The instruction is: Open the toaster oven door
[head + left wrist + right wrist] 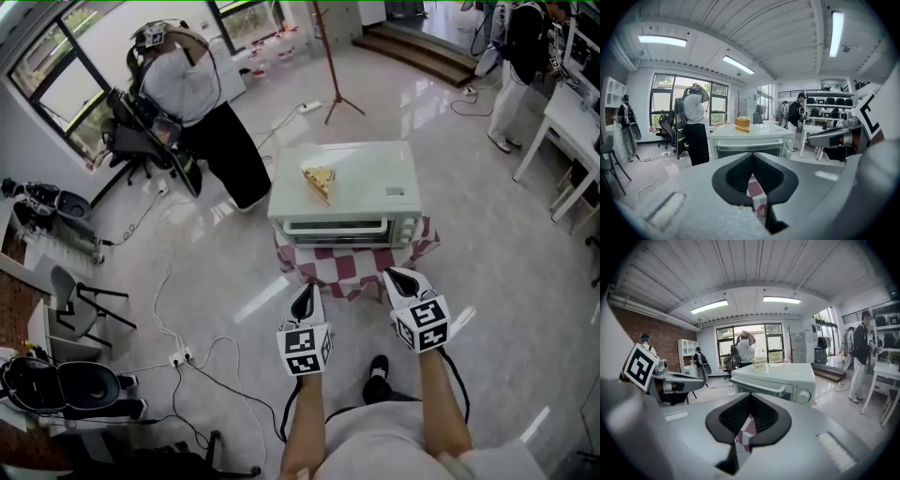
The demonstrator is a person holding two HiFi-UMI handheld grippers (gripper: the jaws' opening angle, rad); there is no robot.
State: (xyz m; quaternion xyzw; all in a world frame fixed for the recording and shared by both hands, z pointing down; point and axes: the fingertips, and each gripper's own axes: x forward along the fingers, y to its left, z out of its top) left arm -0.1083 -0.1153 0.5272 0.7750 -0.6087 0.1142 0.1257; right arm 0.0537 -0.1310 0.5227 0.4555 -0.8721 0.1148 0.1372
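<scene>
The toaster oven (342, 192) is seen ahead of both sets of jaws, its door (339, 228) shut and its handle (759, 386) untouched, on a small counter draped in a red-and-white checked cloth (347, 264). The left gripper (305, 292) and the right gripper (397, 277) are held short of the oven, apart from it and below the level of the door, and each pair of jaws is pressed together with nothing pinched between them. A slice of toasted food (320, 181) is left lying on the oven's top, beyond the jaws and above the door. Several risks can be judged from here. The handle cannot be taken by jaws that are pressed together, so a hooked or glancing contact may slip off. The oven may be dragged forward over the loose cloth, or tipped, if the handle is pulled without the body being braced. The food may be shaken off the top by a jerk. No brand can be read. A small grey label (393, 191) near the oven's right front corner is too small to make out, and only square black-and-white patterns are carried on the marker cubes.
</scene>
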